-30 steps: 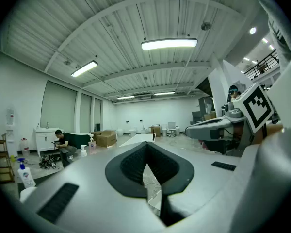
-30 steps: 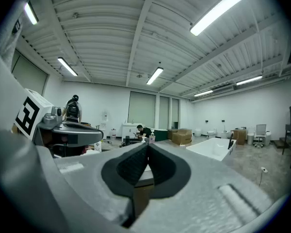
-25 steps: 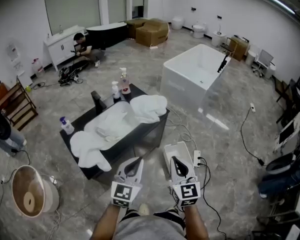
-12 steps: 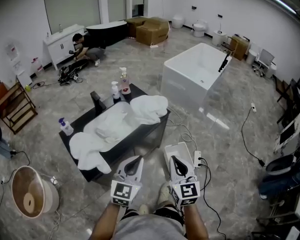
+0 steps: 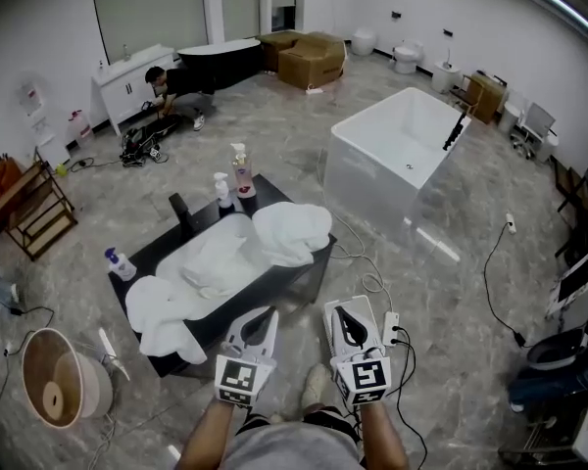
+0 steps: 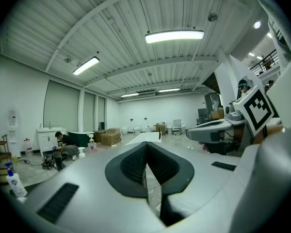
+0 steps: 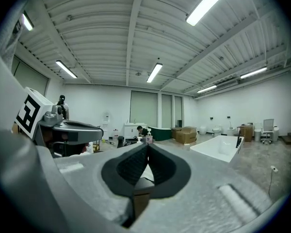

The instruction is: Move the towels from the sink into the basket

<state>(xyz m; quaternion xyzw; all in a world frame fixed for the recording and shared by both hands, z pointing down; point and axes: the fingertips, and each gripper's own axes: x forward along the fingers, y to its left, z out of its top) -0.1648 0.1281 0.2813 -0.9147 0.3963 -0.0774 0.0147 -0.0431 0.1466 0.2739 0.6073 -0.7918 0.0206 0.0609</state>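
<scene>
A black sink unit (image 5: 299, 267) stands on the floor ahead of me with white towels on it. One towel (image 5: 292, 233) is bunched on its right end, another (image 5: 211, 258) lies in the basin, and a third (image 5: 167, 313) hangs over the near left corner. The round basket (image 5: 59, 388) sits on the floor at the lower left. My left gripper (image 5: 263, 316) (image 6: 146, 147) and right gripper (image 5: 342, 314) (image 7: 148, 147) are side by side short of the sink, both shut and holding nothing.
A white bathtub (image 5: 402, 155) (image 7: 218, 147) stands to the right. Soap bottles (image 5: 239, 169) and a black faucet (image 5: 180, 213) sit along the sink's far edge, a blue-capped bottle (image 5: 118, 262) on its left. A power strip with cables (image 5: 387, 313) lies beside my feet. A person (image 5: 171, 86) crouches far back.
I have stepped toward the sink: it and the towels now sit lower and nearer in the head view. Both grippers travelled forward with me, still shut.
</scene>
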